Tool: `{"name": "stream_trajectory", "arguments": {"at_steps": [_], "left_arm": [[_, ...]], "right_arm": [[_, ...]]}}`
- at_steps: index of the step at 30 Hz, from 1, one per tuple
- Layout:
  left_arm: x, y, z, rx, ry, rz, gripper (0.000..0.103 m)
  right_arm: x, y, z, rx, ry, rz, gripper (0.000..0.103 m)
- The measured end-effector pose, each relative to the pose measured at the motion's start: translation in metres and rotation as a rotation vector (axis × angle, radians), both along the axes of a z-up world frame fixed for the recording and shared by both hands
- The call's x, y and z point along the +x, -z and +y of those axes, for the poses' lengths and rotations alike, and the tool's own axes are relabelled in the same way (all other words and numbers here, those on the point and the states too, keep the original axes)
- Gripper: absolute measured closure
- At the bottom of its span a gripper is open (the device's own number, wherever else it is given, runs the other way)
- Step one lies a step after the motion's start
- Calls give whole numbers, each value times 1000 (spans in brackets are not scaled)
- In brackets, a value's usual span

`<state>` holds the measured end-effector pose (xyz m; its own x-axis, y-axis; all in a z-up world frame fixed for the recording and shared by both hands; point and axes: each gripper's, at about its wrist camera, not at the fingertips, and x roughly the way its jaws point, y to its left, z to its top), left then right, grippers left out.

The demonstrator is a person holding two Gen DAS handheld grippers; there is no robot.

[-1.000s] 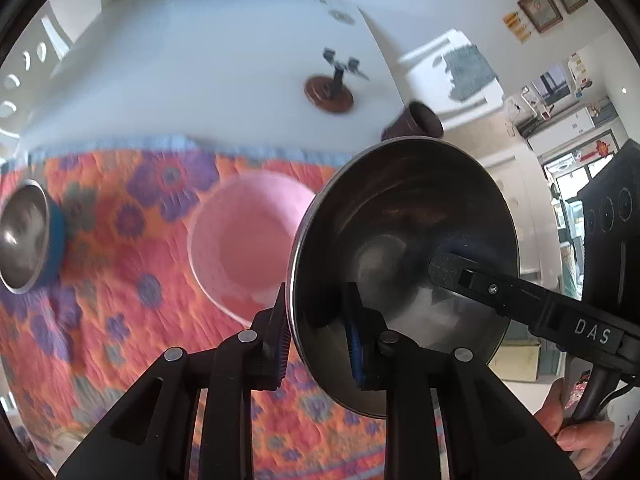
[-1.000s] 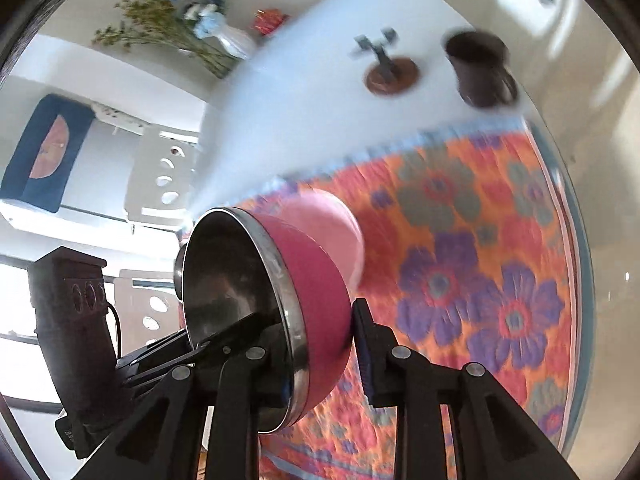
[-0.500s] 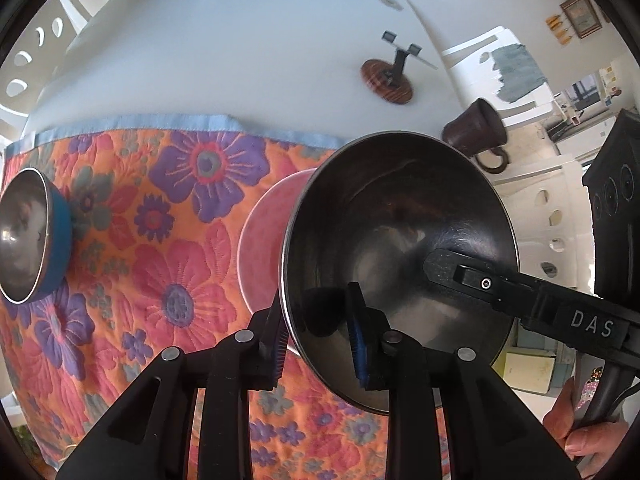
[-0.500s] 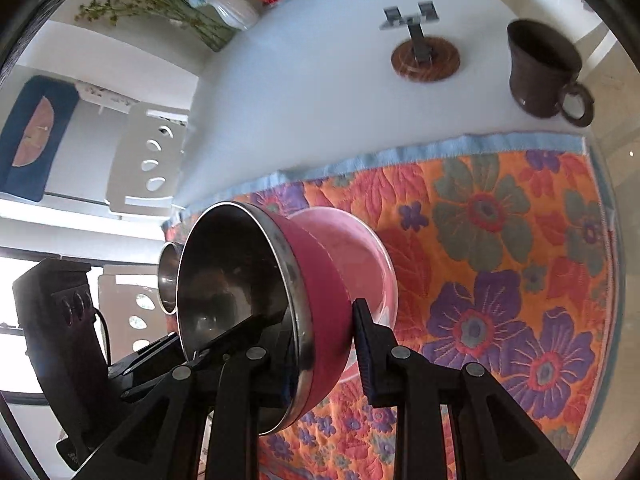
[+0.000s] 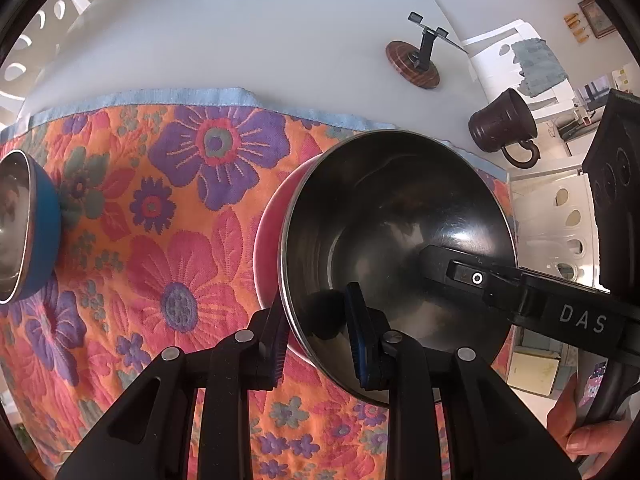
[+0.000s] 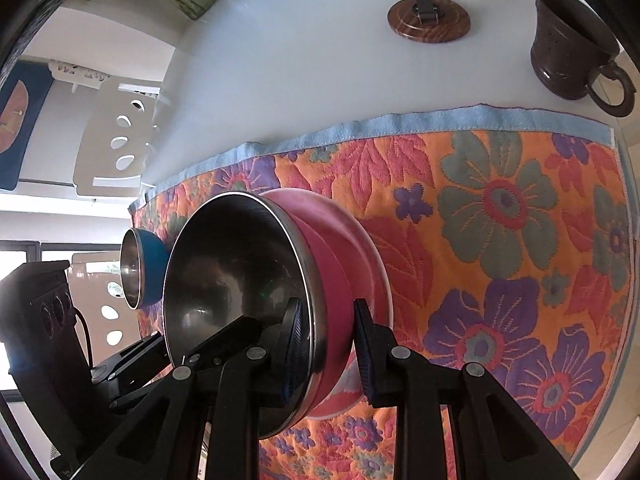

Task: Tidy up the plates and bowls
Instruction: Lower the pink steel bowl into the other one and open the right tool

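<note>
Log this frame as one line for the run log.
left gripper: shut on pink steel bowl rim | right gripper: shut on same bowl | bowl over pink plate | blue steel bowl on floral mat

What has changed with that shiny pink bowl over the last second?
Both grippers, left and right, have carried the pink steel bowl down into the pink plate on the floral cloth. Their grips are unchanged; the blue bowl and dark mug stayed put.

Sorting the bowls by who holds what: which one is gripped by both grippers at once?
The steel-lined pink bowl, with each gripper's jaws straddling its rim. The pink bowl beneath it and the blue bowl on the floral mat are not gripped.
</note>
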<state>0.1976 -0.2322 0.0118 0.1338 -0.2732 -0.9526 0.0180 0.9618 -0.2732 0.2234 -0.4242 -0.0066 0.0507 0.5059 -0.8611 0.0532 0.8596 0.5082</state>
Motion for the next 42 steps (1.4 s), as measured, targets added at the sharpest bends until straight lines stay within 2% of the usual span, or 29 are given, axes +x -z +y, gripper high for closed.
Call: {"name": "stream_trajectory", "arguments": {"at_steps": [18,42], "left_arm": [[-2,-1,3,1,-10,4,80],[-13,-10,6,27,-29,3,79]], "right_arm": [[2,6,4,10,-6,19,79],[-11,-9,-16,28,28,-3,79]]}}
